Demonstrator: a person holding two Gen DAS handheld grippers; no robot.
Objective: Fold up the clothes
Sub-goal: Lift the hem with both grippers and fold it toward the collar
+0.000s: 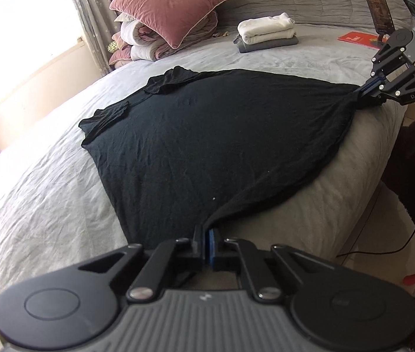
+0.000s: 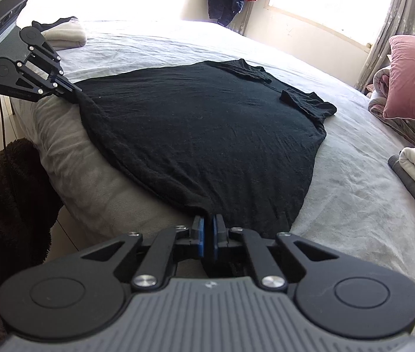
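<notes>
Shirt (image 1: 207, 135), black, lies spread flat on the bed (image 1: 46, 199), its hem toward the bed's near edge and its short sleeves folded inward at the far end. In the left wrist view the left tongs (image 1: 207, 245) sit at 6 o'clock, clenched on the hem's corner, the cloth drawn up into a small peak between the blue pads; the right tongs (image 1: 364, 95) appear at 2 o'clock, clenched on the other hem corner, where the fabric gathers into a point. In the right wrist view the right tongs (image 2: 208, 236) sit at 6 o'clock with the hem pinched between the pads, and the left tongs (image 2: 74, 91) show at 10 o'clock gripping their corner. The hem between the two corners curves along the bed's rounded edge. A pink pillow (image 1: 169, 3) rests on a rolled quilt at 11 o'clock in the left view, and a folded stack (image 1: 266, 33) of white and grey clothes lies at 1 o'clock, well apart from the shirt.
</notes>
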